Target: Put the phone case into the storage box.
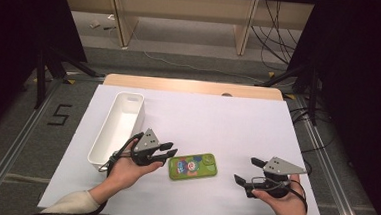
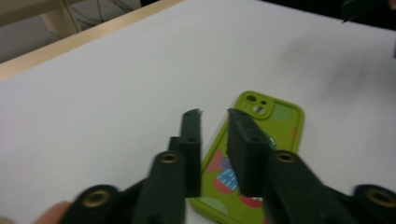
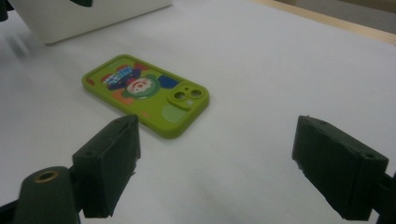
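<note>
The left tongs are nearly together, with only a thin gap between the two black jaws and nothing in that gap. They sit just beside the left end of the phone case, and in the left gripper view the jaws hang over the near end of the case without pinching it. The right tongs are wide apart with nothing between them. They point at the case from the right side but stay well away from it. The case is green with a bright cartoon picture on it, and it lies flat on the white tabletop, between the two tongs. Its camera holes are at the end nearer the right tongs. A long white bin stands on the tabletop to the left, just behind the left hand. The right hand rests near the front edge.
</note>
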### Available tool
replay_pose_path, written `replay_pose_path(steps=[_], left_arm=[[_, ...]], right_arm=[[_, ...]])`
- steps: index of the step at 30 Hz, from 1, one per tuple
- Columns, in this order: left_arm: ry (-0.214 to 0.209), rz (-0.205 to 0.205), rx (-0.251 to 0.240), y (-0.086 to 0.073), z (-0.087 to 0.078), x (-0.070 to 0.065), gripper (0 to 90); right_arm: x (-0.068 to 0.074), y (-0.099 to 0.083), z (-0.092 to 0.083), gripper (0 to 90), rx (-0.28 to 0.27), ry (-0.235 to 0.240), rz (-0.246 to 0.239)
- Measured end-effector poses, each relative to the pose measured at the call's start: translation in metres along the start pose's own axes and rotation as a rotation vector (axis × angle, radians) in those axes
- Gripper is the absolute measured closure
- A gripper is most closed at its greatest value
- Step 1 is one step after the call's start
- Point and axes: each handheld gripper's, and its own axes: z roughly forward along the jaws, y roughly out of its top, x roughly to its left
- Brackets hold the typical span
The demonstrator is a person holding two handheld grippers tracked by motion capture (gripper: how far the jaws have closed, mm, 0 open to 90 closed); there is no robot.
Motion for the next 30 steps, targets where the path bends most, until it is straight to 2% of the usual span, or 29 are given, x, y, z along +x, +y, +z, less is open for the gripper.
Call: replay_pose_path(steps=[1, 2, 4, 7, 9, 10, 13, 15, 22, 30], left_arm=[[0.000, 0.000, 0.000, 0.000, 0.000, 0.000, 84.1], [0.010, -0.008, 0.014, 0.000, 0.003, 0.000, 84.1], [0.033, -0.026, 0.046, 0.002, 0.011, 0.002, 89.9], [0.062, -0.024, 0.102, 0.004, 0.023, 0.002, 90.0], [0.084, -0.016, 0.155, 0.003, 0.037, 0.003, 90.0], [0.084, -0.016, 0.155, 0.003, 0.037, 0.003, 90.0], [0.100, -0.018, 0.212, 0.001, 0.049, 0.007, 90.0], [0.088, -0.023, 0.253, -0.001, 0.059, 0.011, 90.0], [0.088, -0.034, 0.286, -0.003, 0.062, 0.012, 90.0], [0.060, -0.033, 0.326, -0.007, 0.065, 0.011, 90.0]], right_arm=[[0.000, 0.000, 0.000, 16.3, 0.000, 0.000, 0.000], [0.000, 0.000, 0.000, 16.3, -0.001, 0.000, 0.000], [0.000, 0.000, 0.001, 16.4, -0.002, 0.002, -0.001], [0.001, 0.000, 0.001, 16.4, 0.000, 0.005, -0.003], [0.000, 0.000, 0.000, 16.4, 0.000, 0.003, 0.001], [0.000, 0.000, 0.000, 16.4, 0.000, 0.003, 0.001], [0.000, 0.000, 0.000, 16.5, 0.001, 0.003, 0.002], [0.001, 0.000, 0.000, 16.5, 0.001, 0.006, 0.002], [0.000, 0.000, -0.001, 16.5, 0.001, 0.006, 0.003], [0.000, 0.000, -0.001, 16.5, 0.001, 0.006, 0.002]])
